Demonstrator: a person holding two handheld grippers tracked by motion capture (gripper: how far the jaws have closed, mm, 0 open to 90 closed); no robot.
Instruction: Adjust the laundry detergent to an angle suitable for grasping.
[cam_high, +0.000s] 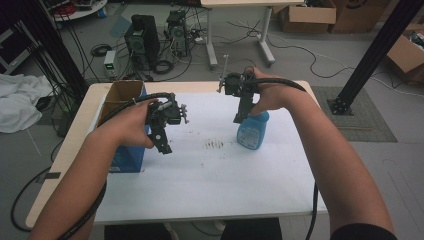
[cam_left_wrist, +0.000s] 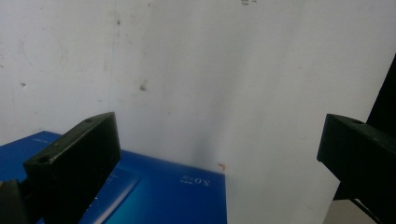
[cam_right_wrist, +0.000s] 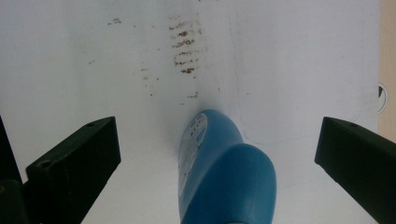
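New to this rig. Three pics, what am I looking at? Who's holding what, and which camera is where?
No robot arm here: a person stands at a table covered with a white sheet and holds a handheld two-jaw gripper in each hand.

The high view comes from a fixed camera above the person, looking forward and down. The other two come from cameras riding on each gripper, looking along its black jaws.

The left gripper hangs beside an open blue cardboard box; its jaws stand wide open with nothing between them.

The right gripper is above a blue bottle standing on the sheet. Its jaws are open on either side of the bottle's top, not touching it. A patch of brown stains marks the sheet nearby.
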